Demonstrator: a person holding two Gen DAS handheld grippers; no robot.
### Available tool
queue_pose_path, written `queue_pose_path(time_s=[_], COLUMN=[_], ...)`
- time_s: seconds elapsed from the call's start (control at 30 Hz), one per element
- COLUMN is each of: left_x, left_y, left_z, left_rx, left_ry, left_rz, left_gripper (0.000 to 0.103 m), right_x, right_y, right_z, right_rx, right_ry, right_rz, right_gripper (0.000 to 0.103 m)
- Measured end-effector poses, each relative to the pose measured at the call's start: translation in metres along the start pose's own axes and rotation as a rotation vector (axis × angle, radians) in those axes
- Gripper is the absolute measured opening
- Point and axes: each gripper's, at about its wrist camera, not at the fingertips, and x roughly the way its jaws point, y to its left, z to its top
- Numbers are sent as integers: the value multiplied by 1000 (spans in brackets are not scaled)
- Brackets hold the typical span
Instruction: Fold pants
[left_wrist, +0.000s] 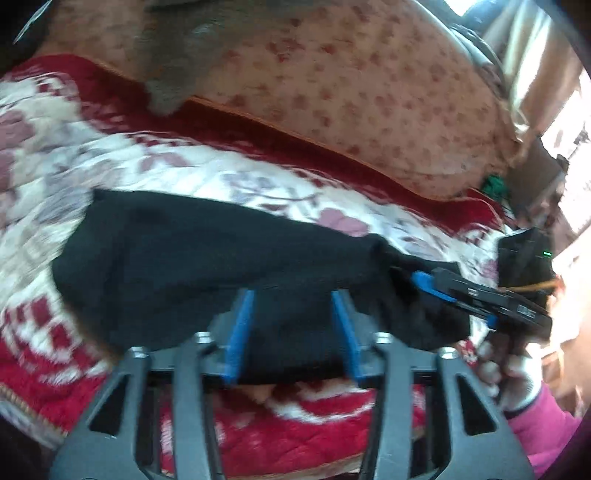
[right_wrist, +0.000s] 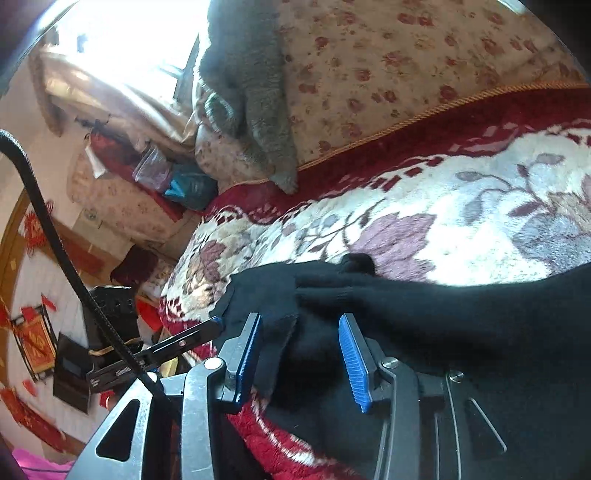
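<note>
Black pants (left_wrist: 207, 258) lie folded on a red and white floral blanket (left_wrist: 122, 162). My left gripper (left_wrist: 295, 299) is open, its blue pads on either side of the pants' near edge. The other gripper (left_wrist: 421, 280) comes in from the right at the pants' right end; I cannot tell there whether it is open. In the right wrist view my right gripper (right_wrist: 299, 321) is open over a bunched end of the pants (right_wrist: 406, 306). The left gripper's blue tip (right_wrist: 216, 321) shows at the pants' left edge.
A floral pillow (left_wrist: 369, 92) and a grey fleece (left_wrist: 166, 74) lie behind the blanket. The bed's edge (right_wrist: 173, 266) drops off to a cluttered room with red decorations (right_wrist: 35, 339). A hand in a pink sleeve (left_wrist: 543, 424) holds the right gripper.
</note>
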Motion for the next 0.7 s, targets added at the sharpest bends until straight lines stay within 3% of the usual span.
queue_pose_path(time_s=[0.07,0.23,0.37,0.6,0.7], left_x=[-4,-13,-20,-24,-28], left_y=[9,21,30,37,36], left_z=[-6,-17,-23,-27,-29], left_rx=[-38,-85,-114,-145,-131], left_ry=[-9,-37,-60,-77,-85], left_rz=[16,98,154,189,239], left_gripper=[46,46,46,46,46], right_x=[0,9,14,41,46], right_y=[9,27,32,20,27], right_z=[-3,-2,-3,-18,-21], right_rx=[-34,-73,-103,-32,-45], right_ry=[17,35,41,122,132], right_rz=[-8,13,-22,10,19], right_gripper=[48,48,49,49,49])
